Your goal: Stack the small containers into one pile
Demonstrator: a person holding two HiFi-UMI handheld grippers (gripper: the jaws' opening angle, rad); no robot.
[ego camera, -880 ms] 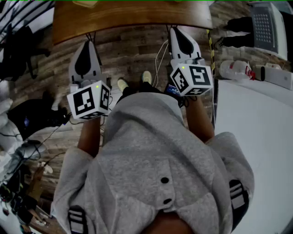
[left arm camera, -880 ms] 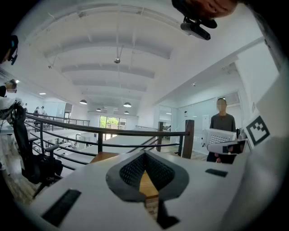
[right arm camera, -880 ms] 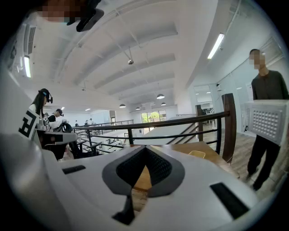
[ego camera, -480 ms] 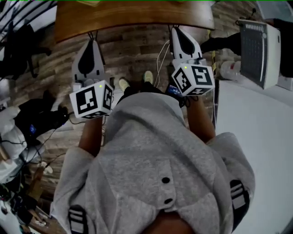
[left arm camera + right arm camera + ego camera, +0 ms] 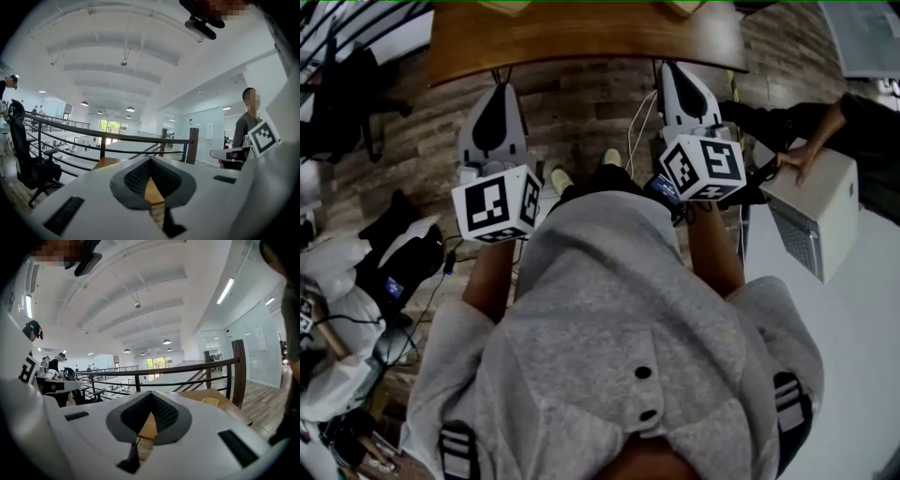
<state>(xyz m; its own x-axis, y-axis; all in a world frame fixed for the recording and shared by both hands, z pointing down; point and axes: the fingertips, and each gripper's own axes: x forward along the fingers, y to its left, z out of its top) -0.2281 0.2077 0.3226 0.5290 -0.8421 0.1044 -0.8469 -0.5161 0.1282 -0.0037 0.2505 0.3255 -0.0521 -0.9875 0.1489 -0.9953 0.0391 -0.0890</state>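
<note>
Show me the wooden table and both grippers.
wooden table [image 5: 581, 42], head view, bare top.
left gripper [image 5: 151, 158], left gripper view, tips of its shut jaws.
right gripper [image 5: 151, 393], right gripper view, tips of its shut jaws.

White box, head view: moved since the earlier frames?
Yes. The white box, in someone's hand, came down the frame, from beside the wooden table to below it.
</note>
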